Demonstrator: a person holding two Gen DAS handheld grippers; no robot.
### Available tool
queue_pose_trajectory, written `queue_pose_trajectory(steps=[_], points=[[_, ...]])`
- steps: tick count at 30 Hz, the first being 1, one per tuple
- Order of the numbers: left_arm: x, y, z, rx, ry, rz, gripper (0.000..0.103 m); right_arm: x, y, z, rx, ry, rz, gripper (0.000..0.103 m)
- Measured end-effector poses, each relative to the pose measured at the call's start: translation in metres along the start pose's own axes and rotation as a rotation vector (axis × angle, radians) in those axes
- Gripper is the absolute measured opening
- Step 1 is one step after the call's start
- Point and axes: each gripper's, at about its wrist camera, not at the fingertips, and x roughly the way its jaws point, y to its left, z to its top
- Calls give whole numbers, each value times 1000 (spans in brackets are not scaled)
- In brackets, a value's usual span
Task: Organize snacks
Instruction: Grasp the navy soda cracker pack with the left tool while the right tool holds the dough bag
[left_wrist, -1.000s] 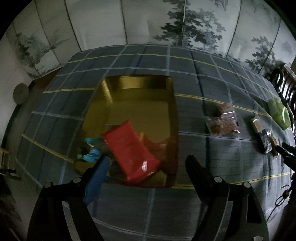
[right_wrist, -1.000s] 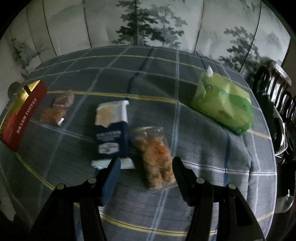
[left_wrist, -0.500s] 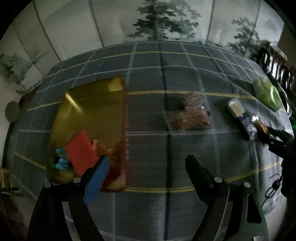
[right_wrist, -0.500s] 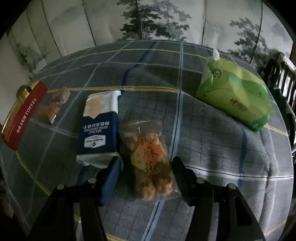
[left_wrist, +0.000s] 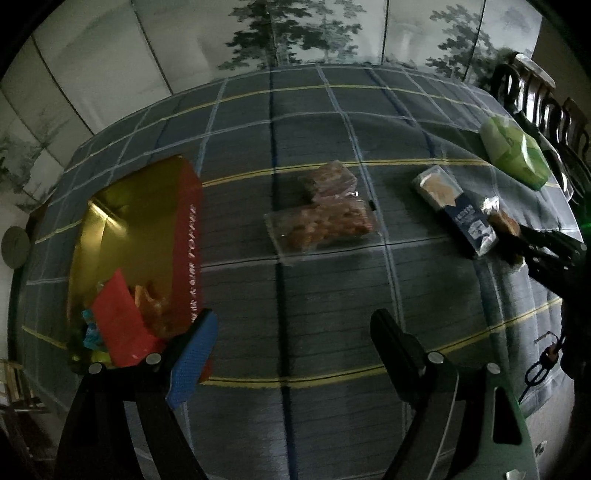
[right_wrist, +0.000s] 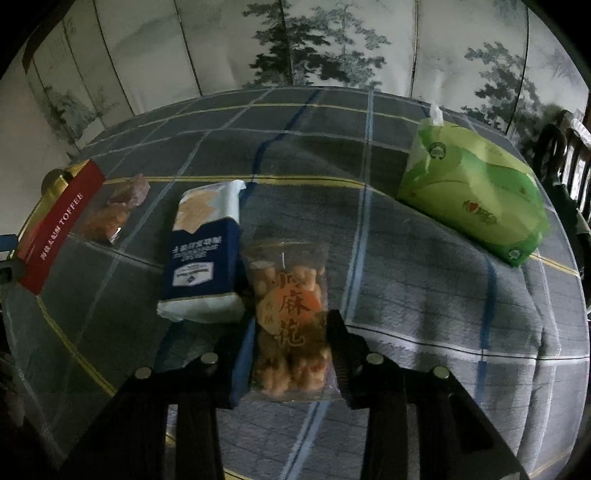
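Note:
A red and gold toffee tin (left_wrist: 155, 236) lies open at the table's left with a red packet (left_wrist: 120, 325) and other snacks inside; the right wrist view also shows the tin (right_wrist: 55, 225). My left gripper (left_wrist: 295, 336) is open and empty above the cloth, right of the tin. Two clear snack bags (left_wrist: 325, 218) lie ahead of it. My right gripper (right_wrist: 290, 339) is lowered around a clear bag of fried snacks (right_wrist: 290, 321), its fingers close on both sides. A blue cracker pack (right_wrist: 203, 258) lies just left of that bag.
A green tissue pack (right_wrist: 476, 195) lies at the right back. The table has a grey checked cloth (left_wrist: 325, 110). Dark chairs (left_wrist: 546, 103) stand at the right edge. A painted screen wall stands behind the table.
My left gripper has swung right, away from the tin toward the table's middle. My right gripper has moved forward and down, and its fingers have narrowed around the fried snack bag.

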Motion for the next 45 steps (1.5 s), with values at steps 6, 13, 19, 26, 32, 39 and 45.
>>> queue_pose_trajectory(steps=[6,13,19,26,32,39,45], points=[[8,-12,1,7,23,-20,82,14,-1,19,37,-31,-36,38],[12,-14,5,-28,18,-88,82,26,46,31,-23,-26,11,38],[16,-16,13,-59,-22,-113,82,26,88,23,-104,-33,57,38],[28,-33,23,-102,-2,-188,82,24,63,20,-84,-80,8,38],[38,-60,33,-103,4,-218,82,22,21,21,-17,-114,-76,38],[54,-75,48,-154,33,-221,82,20,4,19,11,-115,-89,39],[69,-83,59,-216,35,-179,81,21,4,20,10,-115,-89,39]])
